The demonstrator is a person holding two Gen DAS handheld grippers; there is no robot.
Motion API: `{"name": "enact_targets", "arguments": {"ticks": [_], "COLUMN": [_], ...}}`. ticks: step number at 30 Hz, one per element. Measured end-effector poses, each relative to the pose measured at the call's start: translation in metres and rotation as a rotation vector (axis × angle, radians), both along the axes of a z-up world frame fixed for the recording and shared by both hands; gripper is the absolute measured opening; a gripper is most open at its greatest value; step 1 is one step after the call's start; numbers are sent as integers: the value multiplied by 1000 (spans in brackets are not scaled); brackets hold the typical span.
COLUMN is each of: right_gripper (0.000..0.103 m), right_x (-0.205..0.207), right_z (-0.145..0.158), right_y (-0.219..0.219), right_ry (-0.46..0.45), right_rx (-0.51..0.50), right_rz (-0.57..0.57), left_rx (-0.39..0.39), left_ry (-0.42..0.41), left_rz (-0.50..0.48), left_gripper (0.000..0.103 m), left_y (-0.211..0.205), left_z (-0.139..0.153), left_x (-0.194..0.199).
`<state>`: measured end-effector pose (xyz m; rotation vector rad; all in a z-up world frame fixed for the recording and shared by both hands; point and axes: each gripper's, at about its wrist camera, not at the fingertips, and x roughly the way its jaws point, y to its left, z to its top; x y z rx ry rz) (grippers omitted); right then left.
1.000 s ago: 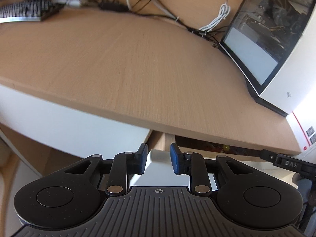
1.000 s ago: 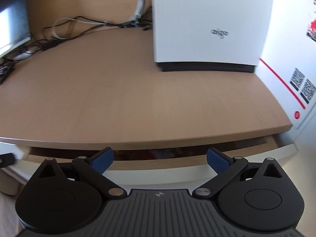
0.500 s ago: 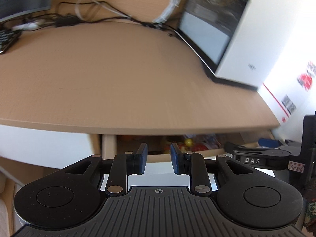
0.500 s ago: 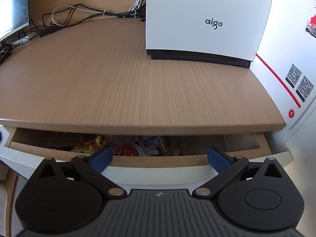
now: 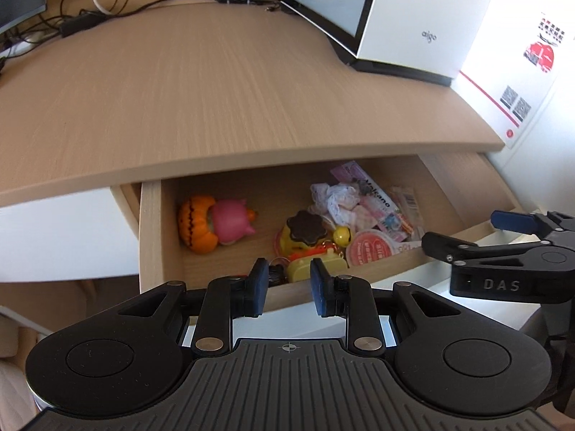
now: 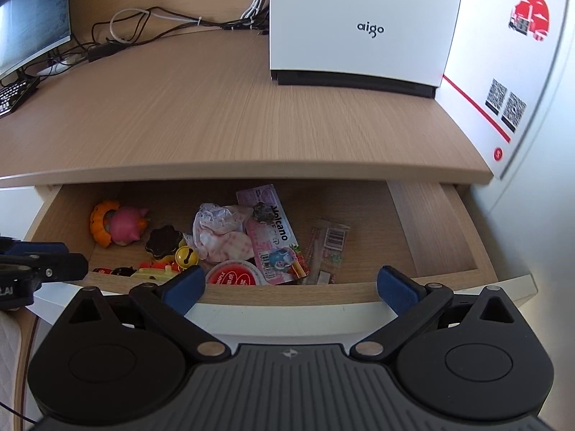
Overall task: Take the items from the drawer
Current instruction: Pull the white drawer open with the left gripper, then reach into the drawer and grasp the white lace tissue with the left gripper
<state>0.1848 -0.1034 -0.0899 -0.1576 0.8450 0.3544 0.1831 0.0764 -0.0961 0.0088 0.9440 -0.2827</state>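
Note:
The wooden drawer [image 5: 151,237] under the desk stands pulled out. Inside lie an orange pumpkin with a pink toy [image 5: 212,222], a yellow toy with a brown flower lid [image 5: 305,231], a yellow bell [image 5: 341,235], a red round tin [image 6: 233,276], a white lace cloth [image 6: 219,230], a pink "Volcano" packet [image 6: 273,237] and a clear barcode packet [image 6: 329,248]. My left gripper [image 5: 287,287] hovers over the drawer's front edge, its pads a narrow gap apart with nothing pressed between them. My right gripper [image 6: 291,285] is wide open above the same edge, further right.
On the desk top [image 6: 215,115] stands a white "aigo" computer case [image 6: 359,25]. Cables [image 6: 143,25], a monitor [image 6: 28,36] and a keyboard [image 6: 14,97] are at the back left. A white box with red print and QR codes [image 6: 503,100] borders the right side.
The drawer has slid out from a slit to well open, so its contents now show. The left wrist view has rolled and swung right, and both grippers have drawn back from the desk.

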Motion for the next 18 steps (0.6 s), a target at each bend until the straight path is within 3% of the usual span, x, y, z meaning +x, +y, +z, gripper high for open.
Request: {"name": "enact_targets", "arguments": {"ticks": [9, 18], "right_gripper": [102, 103], "right_x": [-19, -40], "right_z": [3, 6], "right_y": [-12, -28], "right_ry": [29, 79], "right_rx": [-6, -1], "right_rz": [10, 56], "left_rx": [50, 2], "left_ry": [2, 84], "left_rz": [-69, -173], "left_gripper": [29, 29], "left_y": [0, 0], "left_z": [2, 10], "left_x": [-35, -32]}}
